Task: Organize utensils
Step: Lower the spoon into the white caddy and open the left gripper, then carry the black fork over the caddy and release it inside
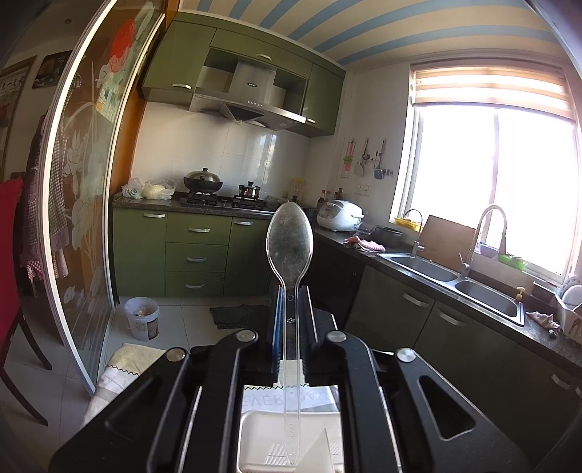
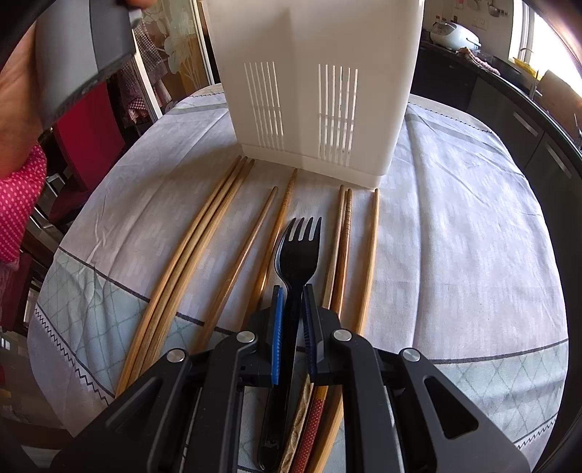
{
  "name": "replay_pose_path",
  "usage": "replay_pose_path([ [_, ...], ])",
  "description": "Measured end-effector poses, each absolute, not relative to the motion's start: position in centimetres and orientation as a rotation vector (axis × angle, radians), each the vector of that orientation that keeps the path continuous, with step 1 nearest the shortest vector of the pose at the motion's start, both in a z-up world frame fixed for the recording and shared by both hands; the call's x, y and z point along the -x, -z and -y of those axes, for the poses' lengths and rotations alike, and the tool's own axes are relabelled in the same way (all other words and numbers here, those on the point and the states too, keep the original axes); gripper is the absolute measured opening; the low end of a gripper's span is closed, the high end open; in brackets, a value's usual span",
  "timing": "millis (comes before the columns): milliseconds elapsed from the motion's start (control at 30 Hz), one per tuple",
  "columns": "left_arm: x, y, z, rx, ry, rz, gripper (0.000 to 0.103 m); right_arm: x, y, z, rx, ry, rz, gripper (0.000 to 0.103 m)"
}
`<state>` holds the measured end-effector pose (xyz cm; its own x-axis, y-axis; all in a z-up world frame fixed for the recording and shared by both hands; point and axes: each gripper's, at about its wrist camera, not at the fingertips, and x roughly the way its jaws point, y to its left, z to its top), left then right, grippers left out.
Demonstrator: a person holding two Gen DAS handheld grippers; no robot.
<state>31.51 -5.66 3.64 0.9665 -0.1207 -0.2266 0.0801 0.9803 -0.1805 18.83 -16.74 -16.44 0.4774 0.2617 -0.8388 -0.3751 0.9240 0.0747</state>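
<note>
One clear spoon (image 1: 290, 240), one black fork (image 2: 296, 251), eight chopsticks (image 2: 232, 251).

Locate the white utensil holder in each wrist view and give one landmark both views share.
Left wrist view: white utensil holder at bottom centre, seen from above, beneath the gripper.
Right wrist view: white utensil holder at top centre, standing on the tablecloth behind the chopsticks.
Shared landmark: the white rice cooker on the kitchen counter.
</note>
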Motion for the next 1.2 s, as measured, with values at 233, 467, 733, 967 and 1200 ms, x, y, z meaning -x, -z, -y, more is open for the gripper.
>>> replay_pose_path([
  [233, -31.5, -1.3, 6.0, 0.121, 0.094, -0.274, 0.008, -18.6, 15.3, 18.0, 0.07, -0.403, -0.973, 0.009],
  [467, -30.8, -0.1, 6.7, 0.072, 0.1, -0.302, 0.012, -18.2, 13.7, 19.0, 0.018, -0.413, -0.94, 0.009],
  [733, -28.7, -1.1, 5.3, 0.122, 0.086, -0.271, 0.02, -17.6, 11.9, 20.7, -0.081, -0.47, -0.918, 0.009],
  [967, -22.8, -2.6, 0.4, 0.306, 0.024, -0.189, 0.031, -16.3, 7.8, 22.4, -0.15, -0.527, -0.813, 0.009],
  [1200, -19.3, 1.7, -4.7, 0.476, -0.083, -0.182, 0.03, -15.4, -0.7, 22.9, -0.159, -0.545, -0.559, 0.009],
])
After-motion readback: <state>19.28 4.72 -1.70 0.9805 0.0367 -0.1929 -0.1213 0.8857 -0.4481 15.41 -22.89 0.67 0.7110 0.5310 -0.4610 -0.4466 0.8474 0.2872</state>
